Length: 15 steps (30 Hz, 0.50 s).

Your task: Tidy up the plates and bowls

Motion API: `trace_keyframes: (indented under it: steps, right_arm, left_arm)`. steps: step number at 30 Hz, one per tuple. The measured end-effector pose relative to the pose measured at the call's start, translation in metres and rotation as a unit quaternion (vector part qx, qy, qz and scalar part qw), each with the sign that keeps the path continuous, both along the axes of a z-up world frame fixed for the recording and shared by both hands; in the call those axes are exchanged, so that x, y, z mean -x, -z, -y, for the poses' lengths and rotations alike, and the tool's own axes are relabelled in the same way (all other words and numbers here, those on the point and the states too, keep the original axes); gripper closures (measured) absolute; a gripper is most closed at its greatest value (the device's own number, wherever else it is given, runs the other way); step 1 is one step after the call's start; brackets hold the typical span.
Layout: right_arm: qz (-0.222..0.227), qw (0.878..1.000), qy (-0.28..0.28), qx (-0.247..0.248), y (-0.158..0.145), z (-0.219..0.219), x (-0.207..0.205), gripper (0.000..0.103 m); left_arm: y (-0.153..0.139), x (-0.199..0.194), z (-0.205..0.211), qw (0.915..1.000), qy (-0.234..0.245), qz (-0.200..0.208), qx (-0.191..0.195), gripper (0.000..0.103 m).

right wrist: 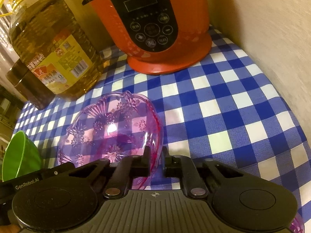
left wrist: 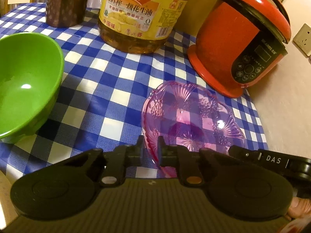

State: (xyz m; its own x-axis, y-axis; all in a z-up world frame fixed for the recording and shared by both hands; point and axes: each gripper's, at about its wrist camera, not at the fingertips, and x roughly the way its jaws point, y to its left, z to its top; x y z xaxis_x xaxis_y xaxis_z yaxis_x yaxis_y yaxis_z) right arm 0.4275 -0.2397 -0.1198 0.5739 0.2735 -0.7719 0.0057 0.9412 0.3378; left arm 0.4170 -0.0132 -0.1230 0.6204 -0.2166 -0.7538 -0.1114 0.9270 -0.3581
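Left gripper (left wrist: 150, 145) clamped on purple glass bowl's (left wrist: 186, 116) near-left rim, right gripper (right wrist: 155, 155) pinching its near-right rim, green bowl (left wrist: 25, 81) left, open checkered counter (right wrist: 223, 116) right, oil jug (left wrist: 140, 15) and red cooker (left wrist: 239, 38) far

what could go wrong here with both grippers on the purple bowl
Both the left gripper and right gripper pinch only the thin rim of the purple glass-look bowl, on opposite sides; uneven pulling could twist it loose or crack it. The oil bottle and red cooker stand close behind, so a forward swing might knock them.
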Motion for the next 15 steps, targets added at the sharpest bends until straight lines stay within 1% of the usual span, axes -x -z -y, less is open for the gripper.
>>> trace_keyframes:
  steps: [3, 8, 12, 15]
  right_arm:
    - [0.008, 1.0, -0.001, -0.001, -0.009, 0.001, 0.004, 0.093]
    - [0.022, 1.0, -0.003, -0.003, -0.027, 0.001, 0.016, 0.093]
    - [0.034, 0.999, -0.005, -0.007, -0.047, 0.003, 0.036, 0.093]
    - [0.043, 0.999, -0.002, -0.011, -0.064, 0.006, 0.059, 0.093]
  left_arm:
    - [-0.007, 0.004, 0.0, 1.0, 0.004, 0.003, 0.0, 0.092]
    - [-0.027, 0.017, -0.001, 0.9998, 0.006, 0.018, 0.001, 0.092]
    - [-0.049, 0.037, 0.0, 0.9995, 0.01, 0.031, 0.002, 0.092]
    - [-0.067, 0.058, 0.003, 0.9991, 0.015, 0.04, -0.002, 0.092]
